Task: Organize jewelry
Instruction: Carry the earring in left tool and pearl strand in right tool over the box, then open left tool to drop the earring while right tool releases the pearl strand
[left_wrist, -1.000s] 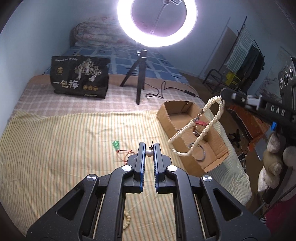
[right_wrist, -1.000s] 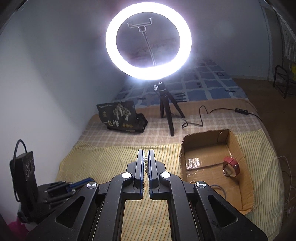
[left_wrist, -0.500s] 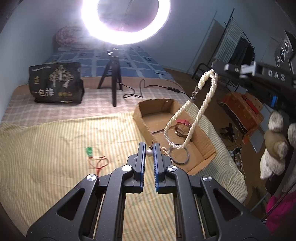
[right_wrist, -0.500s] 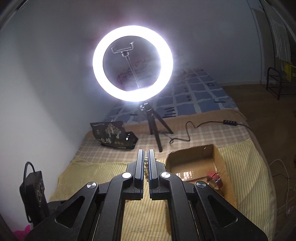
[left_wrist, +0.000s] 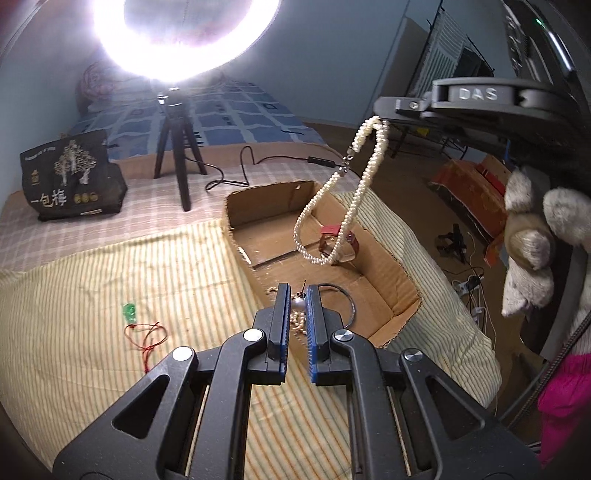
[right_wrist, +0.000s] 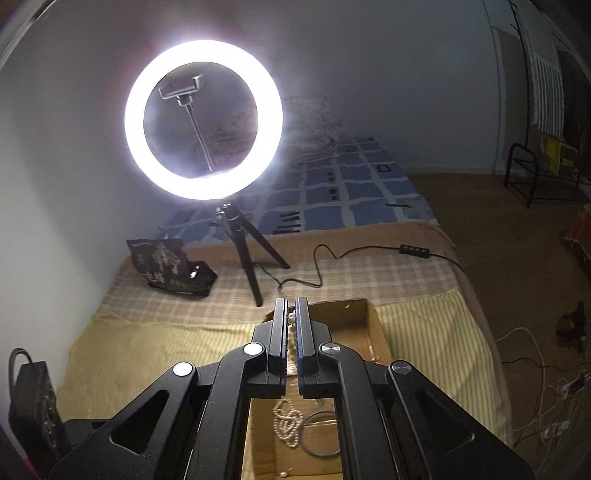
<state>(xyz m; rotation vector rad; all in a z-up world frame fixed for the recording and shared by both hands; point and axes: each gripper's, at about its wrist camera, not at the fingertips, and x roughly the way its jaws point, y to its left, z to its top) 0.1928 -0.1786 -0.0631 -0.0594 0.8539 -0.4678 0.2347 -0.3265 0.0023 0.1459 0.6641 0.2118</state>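
Observation:
My left gripper (left_wrist: 298, 300) is shut on a small pearl earring (left_wrist: 298, 303), held over the near end of an open cardboard box (left_wrist: 391, 266) on the bed. My right gripper (right_wrist: 291, 310) is shut on a pearl necklace (left_wrist: 332, 206), which hangs in a long loop above the box; in the right wrist view its beads (right_wrist: 291, 334) show between the pads. In the box lie a red bracelet (left_wrist: 332, 230), a dark ring bangle (right_wrist: 319, 434) and a pile of pearls (right_wrist: 286, 424).
A green pendant on a red cord (left_wrist: 138, 321) lies on the yellow striped sheet (left_wrist: 110, 280) left of the box. A ring light on a tripod (right_wrist: 203, 118) and a black bag (left_wrist: 70, 177) stand behind. Stuffed toys (left_wrist: 532, 240) sit at the right.
Both grippers have moved toward the box. The hanging necklace now dangles over the box's middle. The left gripper with the earring has reached the box's near end.

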